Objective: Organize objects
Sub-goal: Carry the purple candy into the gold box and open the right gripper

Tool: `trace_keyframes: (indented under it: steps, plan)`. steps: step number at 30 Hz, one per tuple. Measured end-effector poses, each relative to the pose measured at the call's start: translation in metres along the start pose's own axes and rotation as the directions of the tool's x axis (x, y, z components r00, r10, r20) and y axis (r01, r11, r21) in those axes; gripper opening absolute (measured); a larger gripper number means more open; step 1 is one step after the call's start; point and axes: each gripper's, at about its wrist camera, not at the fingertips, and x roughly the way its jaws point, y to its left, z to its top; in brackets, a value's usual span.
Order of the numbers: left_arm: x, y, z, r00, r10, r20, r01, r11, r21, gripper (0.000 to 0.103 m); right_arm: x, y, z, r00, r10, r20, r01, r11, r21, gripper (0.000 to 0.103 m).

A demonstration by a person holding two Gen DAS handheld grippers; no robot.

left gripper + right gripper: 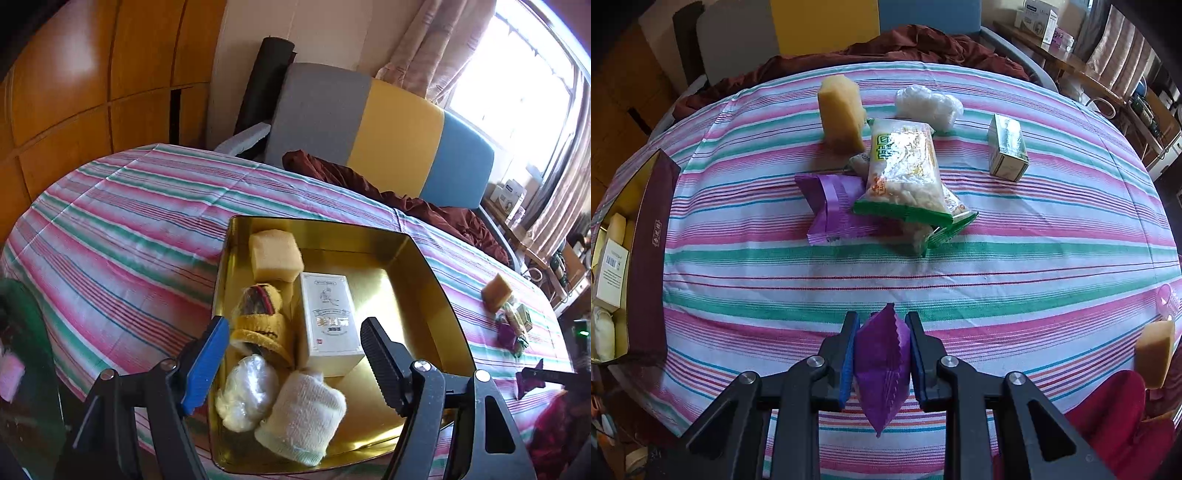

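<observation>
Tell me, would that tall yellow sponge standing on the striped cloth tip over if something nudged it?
Probably. The yellow sponge stands on end, taller than wide, so a nudge near its top would likely topple it. It looks porous, so likely light and squashy. The soft striped cloth beneath may not steady it.

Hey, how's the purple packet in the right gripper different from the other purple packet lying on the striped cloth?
The purple packet in the right gripper is pinched between the pads and lifted, standing on edge; the other purple packet lies flat on the striped cloth. The held one is free of other items; the lying one is partly covered by a green-edged snack bag. The held one looks darker purple. Both have crimped, zigzag-cut ends.
</observation>
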Motion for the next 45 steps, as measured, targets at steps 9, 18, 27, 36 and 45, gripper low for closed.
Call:
trace_keyframes:
  steps: [9, 18, 27, 36, 45]
  plan:
    - [-0.013, 0.022, -0.014, 1.000, 0.028, -0.005, -0.028, 0.999, -0.028, 0.074, -0.048, 0.097, 0.036, 0.977, 0.185, 0.102, -0.163, 0.968, -0.191, 0.024]
    - [-0.021, 0.040, -0.029, 0.999, 0.050, 0.000, -0.050, 0.998, -0.043, 0.074, -0.023, 0.267, 0.087, 0.936, 0.347, 0.060, -0.302, 0.878, -0.371, 0.024]
    - [-0.016, 0.058, -0.028, 0.999, 0.046, -0.008, -0.046, 0.995, -0.086, 0.074, 0.041, 0.377, 0.112, 0.960, 0.279, 0.015, -0.251, 0.885, -0.393, 0.024]
    - [-0.008, 0.063, -0.030, 0.999, 0.038, -0.032, -0.041, 0.993, -0.111, 0.074, 0.067, 0.404, 0.113, 0.898, 0.421, -0.125, -0.439, 0.843, -0.311, 0.047]
    - [-0.013, 0.052, -0.031, 0.999, 0.048, -0.010, -0.048, 0.996, -0.075, 0.074, 0.028, 0.356, 0.100, 0.894, 0.447, -0.033, -0.433, 0.843, -0.319, 0.047]
